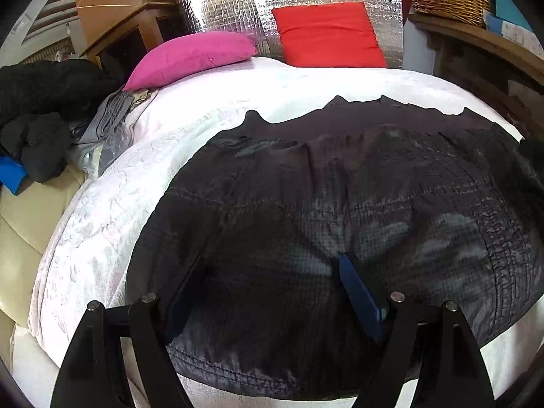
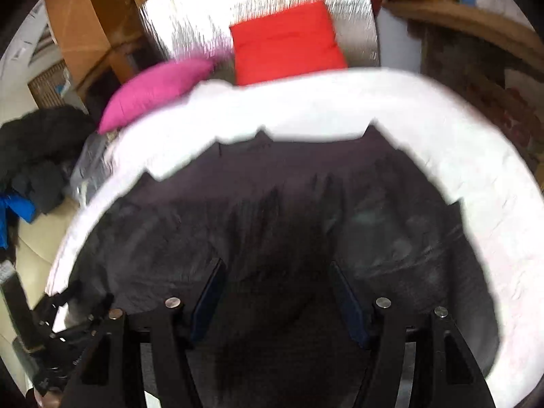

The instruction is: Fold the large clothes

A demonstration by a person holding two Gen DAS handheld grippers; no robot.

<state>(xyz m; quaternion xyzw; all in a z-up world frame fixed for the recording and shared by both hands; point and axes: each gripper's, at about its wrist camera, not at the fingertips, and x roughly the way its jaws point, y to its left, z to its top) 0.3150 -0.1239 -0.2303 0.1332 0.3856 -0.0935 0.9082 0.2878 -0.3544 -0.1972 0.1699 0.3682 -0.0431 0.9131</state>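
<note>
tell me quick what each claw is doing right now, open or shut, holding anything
Left claw: open, over the dark quilted garment, gripping nothing.
Right claw: open, over the same garment, gripping nothing; view is blurred.

My left view's sharp and evenly lit; my right smears with motion blur, the white bedcover blown out, fisheye corners curving to black.

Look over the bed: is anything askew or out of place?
The dark garment lies spread but rumpled on the white cover, its far edge jagged. Left of the bed, black clothes sit in an untidy heap. Nothing looks spilled or damaged.
</note>
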